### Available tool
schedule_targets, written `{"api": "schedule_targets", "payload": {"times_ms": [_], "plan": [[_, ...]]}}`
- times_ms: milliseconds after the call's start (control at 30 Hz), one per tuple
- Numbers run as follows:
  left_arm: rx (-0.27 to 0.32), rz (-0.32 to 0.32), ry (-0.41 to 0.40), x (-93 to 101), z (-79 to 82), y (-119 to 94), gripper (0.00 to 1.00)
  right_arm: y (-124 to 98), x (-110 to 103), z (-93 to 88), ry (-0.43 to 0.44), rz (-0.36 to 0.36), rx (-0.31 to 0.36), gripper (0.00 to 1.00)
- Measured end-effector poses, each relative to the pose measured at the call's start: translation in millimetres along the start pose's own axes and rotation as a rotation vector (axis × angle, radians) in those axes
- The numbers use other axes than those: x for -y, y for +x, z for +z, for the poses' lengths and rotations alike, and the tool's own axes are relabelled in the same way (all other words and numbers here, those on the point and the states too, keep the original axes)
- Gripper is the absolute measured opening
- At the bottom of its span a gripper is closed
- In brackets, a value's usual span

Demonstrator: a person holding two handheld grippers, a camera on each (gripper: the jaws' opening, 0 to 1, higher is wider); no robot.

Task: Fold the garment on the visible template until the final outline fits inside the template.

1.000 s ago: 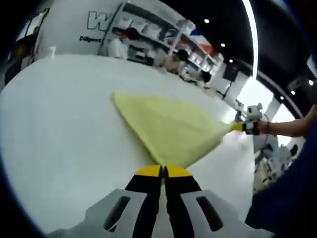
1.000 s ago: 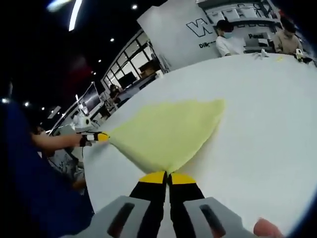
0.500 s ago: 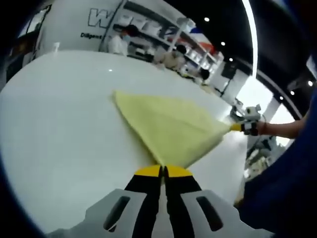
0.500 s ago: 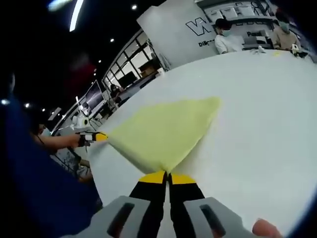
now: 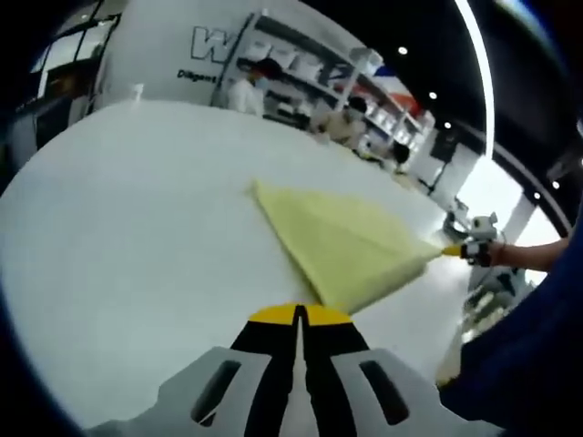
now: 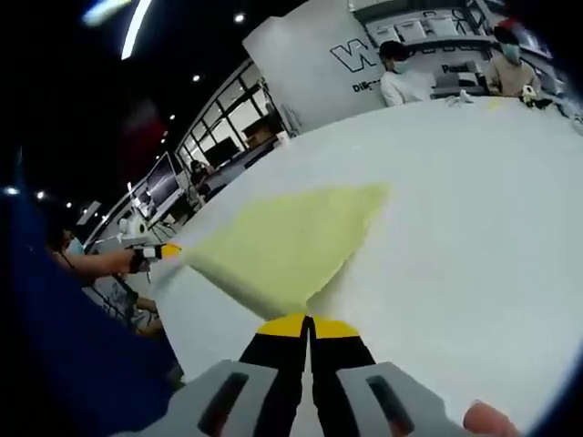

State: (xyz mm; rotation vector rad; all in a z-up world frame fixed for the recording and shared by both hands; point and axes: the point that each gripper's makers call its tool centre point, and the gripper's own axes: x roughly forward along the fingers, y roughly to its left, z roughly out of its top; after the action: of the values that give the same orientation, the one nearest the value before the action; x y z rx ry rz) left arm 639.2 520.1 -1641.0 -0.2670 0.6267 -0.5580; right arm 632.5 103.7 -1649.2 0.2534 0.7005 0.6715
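A pale yellow garment (image 5: 342,241) hangs stretched as a folded, triangular sheet just over the white table (image 5: 137,228). My left gripper (image 5: 299,315) is shut on its near corner. The right gripper (image 5: 463,250) pinches the opposite corner at the right edge of the left gripper view. In the right gripper view the same garment (image 6: 282,241) fans out from my right gripper (image 6: 310,320), which is shut on that corner. The left gripper (image 6: 157,251) holds the far tip at the left. The cloth's far edge rests on the table (image 6: 474,200).
Blue sleeves of the person holding the grippers fill the sides (image 5: 533,355) (image 6: 64,355), with a fingertip (image 6: 483,419) low in the right gripper view. Other people (image 5: 250,82) (image 6: 401,73) stand by shelves beyond the table's far edge.
Both views have shifted with the hands. The garment now looks narrower and lies farther out over the table, still taut between the two shut grippers.
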Motion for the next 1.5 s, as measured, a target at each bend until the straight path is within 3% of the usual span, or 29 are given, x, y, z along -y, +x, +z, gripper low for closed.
{"api": "schedule_targets", "payload": {"times_ms": [100, 200, 267, 433, 533, 733, 800, 1033, 1167, 1233, 1333, 1500], "plan": [[0.008, -0.017, 0.022, 11.4, 6.1, 4, 0.09, 3, -12, 19.9, -0.022, 0.004, 0.062, 0.0], [0.017, -0.12, 0.099, 55.8, 21.2, 23, 0.11, 16, -25, 34.6, -0.073, 0.035, 0.101, 0.0], [0.017, -0.15, 0.143, 72.8, 25.3, 41, 0.11, 35, -41, 43.0, -0.102, 0.062, 0.112, 0.03], [0.027, -0.167, 0.146, 99.1, 31.0, 85, 0.18, 80, -79, 40.9, -0.204, 0.134, 0.045, 0.06], [0.006, -0.211, 0.192, 130.6, 31.6, 114, 0.18, 112, -102, 46.0, -0.236, 0.153, 0.038, 0.08], [-0.064, -0.233, 0.263, 145.7, 25.1, 141, 0.16, 135, -116, 51.4, -0.261, 0.151, 0.037, 0.08], [-0.091, -0.248, 0.281, 142.1, 23.5, 148, 0.16, 140, -115, 52.1, -0.264, 0.148, 0.028, 0.08], [-0.148, -0.254, 0.325, 148.2, 4.0, 159, 0.14, 150, -114, 31.4, -0.262, 0.122, -0.015, 0.06], [-0.179, -0.24, 0.326, 138.2, -11.2, 165, 0.11, 156, -111, 14.6, -0.307, 0.099, -0.074, 0.07], [-0.179, -0.243, 0.345, 138.5, -13.6, 164, 0.11, 157, -108, 11.6, -0.306, 0.097, -0.081, 0.05], [-0.156, -0.244, 0.359, 137.8, -12.5, 162, 0.09, 153, -108, 13.7, -0.4, 0.099, -0.06, 0.03], [-0.127, -0.234, 0.397, 128.8, -14.6, 153, 0.11, 143, -102, 13.9, -0.461, 0.113, -0.065, 0.1]]}}
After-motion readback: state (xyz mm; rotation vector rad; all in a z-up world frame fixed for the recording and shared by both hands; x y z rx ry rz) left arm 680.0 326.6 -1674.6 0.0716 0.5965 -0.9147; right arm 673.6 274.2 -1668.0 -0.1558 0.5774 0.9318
